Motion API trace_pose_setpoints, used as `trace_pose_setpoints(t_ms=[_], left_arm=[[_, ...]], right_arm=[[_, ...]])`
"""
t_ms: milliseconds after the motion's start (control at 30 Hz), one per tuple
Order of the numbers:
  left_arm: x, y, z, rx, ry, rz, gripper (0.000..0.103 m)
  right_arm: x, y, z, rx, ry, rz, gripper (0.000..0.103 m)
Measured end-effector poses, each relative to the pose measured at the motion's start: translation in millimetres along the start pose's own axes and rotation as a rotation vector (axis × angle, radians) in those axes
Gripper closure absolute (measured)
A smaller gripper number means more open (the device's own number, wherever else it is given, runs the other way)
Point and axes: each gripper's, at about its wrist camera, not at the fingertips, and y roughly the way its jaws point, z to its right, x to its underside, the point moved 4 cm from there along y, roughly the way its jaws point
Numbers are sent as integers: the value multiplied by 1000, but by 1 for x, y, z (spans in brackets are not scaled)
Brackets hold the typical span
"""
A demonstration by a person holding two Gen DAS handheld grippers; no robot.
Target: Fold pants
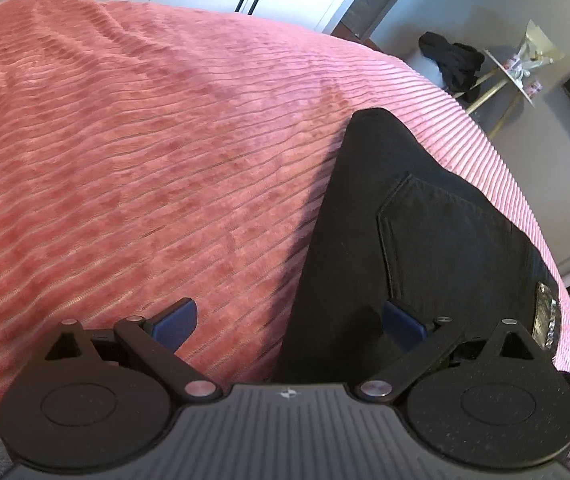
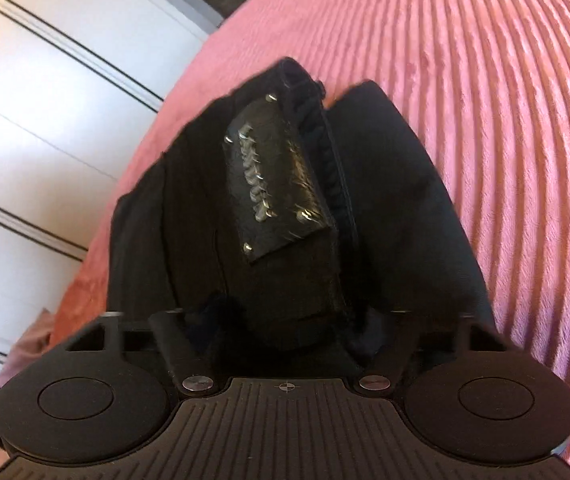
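The left hand-held gripper (image 1: 289, 322) is hovering, fingers spread, while the right hand-held gripper (image 2: 285, 320) is clamping the black jeans (image 1: 397, 240) on the pink bedspread (image 1: 145, 140), seemingly mid-fold with folding remaining.

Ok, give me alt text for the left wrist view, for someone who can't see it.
The left gripper hovers open over black pants lying on a pink ribbed bedspread; one blue fingertip is over the bedspread, the other over the fabric. A back pocket and a studded waistband patch face up.
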Motion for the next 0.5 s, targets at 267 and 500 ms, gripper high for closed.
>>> trace_pose_setpoints(t_ms=[267,500], left_arm=[[2,1,4,-36,24,-3,4],[1,0,4,-39,44,6,4]], right_arm=[[23,-33,-88,239,-447,254,72],[23,-51,-87,288,-425,305,73]])
